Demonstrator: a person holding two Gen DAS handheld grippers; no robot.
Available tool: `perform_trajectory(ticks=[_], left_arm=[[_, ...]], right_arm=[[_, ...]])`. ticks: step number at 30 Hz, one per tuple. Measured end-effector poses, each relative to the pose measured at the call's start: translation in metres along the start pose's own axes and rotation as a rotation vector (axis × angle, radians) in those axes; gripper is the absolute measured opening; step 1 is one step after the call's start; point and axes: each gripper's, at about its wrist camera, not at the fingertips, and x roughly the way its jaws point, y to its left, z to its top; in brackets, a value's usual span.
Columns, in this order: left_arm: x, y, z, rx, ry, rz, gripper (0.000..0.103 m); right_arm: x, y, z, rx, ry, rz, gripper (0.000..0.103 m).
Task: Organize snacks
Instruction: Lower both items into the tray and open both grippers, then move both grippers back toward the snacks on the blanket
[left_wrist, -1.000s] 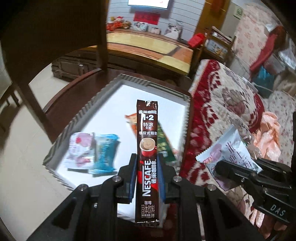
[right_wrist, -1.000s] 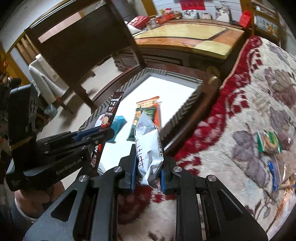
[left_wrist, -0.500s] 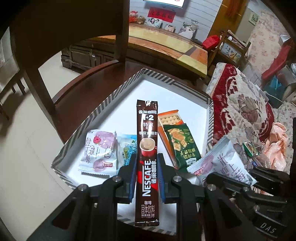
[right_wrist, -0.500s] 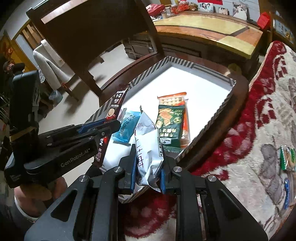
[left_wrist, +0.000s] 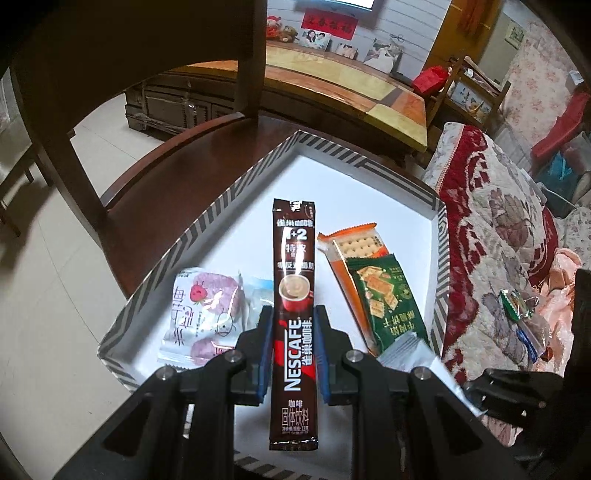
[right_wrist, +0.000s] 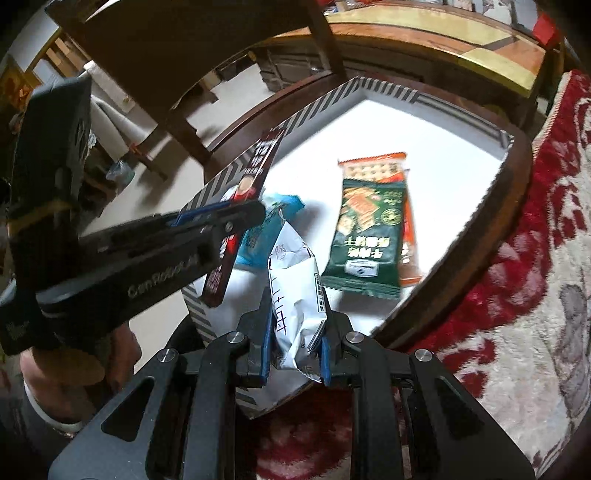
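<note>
1. My left gripper (left_wrist: 291, 350) is clamped on a brown Nescafé coffee stick (left_wrist: 294, 295). Both blue-lined fingers (left_wrist: 265, 354) press its long edges near the lower third. The stick stands up along the fingers, printed face toward the camera.
2. My right gripper (right_wrist: 293, 332) is closed on a white snack pouch (right_wrist: 295, 295). The pouch is crumpled between the pads and pokes out ahead of them.
3. Both loads hang over the near part of the white tray with striped rim (left_wrist: 229, 195), which sits on a dark wooden chair seat (left_wrist: 177, 177).
4. Ahead of the left gripper, on the tray floor: a pink strawberry-print pack (left_wrist: 203, 314) to the left, with a light blue pack (left_wrist: 256, 295) just beside it, mostly hidden behind the stick. To the right lie an orange cracker pack (left_wrist: 351, 243) and a green cracker pack (left_wrist: 388, 299); the green one overlaps the orange.
5. Left view only: the strawberry-print pack; small loose packets (left_wrist: 517, 306) on the floral blanket (left_wrist: 498, 221) to the right.
6. Right view only: the left gripper (right_wrist: 255, 214) seen side-on, the coffee stick (right_wrist: 255, 177) tilted in it, and the hand (right_wrist: 74, 369) holding that tool. The green pack's (right_wrist: 369, 229) near end reaches close to the tray's right wall (right_wrist: 491, 188).
7. In the left view, a corner of the white pouch (left_wrist: 410, 350) shows low right, blurred.
</note>
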Motion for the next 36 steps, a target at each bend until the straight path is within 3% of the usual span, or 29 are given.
perform_trajectory(ticks=[9, 13, 17, 22, 25, 36], left_arm=[[0.011, 0.002, 0.001, -0.011, 0.026, 0.01, 0.023], [0.013, 0.006, 0.001, -0.035, 0.032, 0.015, 0.025], [0.011, 0.007, 0.0, -0.044, 0.033, 0.025, 0.027], [0.006, 0.006, -0.001, -0.047, 0.019, 0.027, 0.061], [0.001, 0.002, -0.002, -0.046, 0.007, 0.033, 0.071], [-0.021, -0.024, -0.003, 0.005, -0.034, 0.015, 0.08]], right_arm=[[0.021, 0.006, 0.003, -0.018, 0.034, 0.005, 0.019], [0.021, 0.001, 0.004, 0.01, 0.028, 0.001, 0.033], [0.012, -0.001, 0.003, 0.003, 0.007, -0.017, 0.034], [-0.009, -0.004, -0.004, 0.025, -0.037, -0.009, 0.034], [-0.021, -0.009, -0.008, 0.046, -0.066, -0.004, 0.034], [-0.055, -0.032, -0.028, 0.122, -0.136, -0.026, 0.034]])
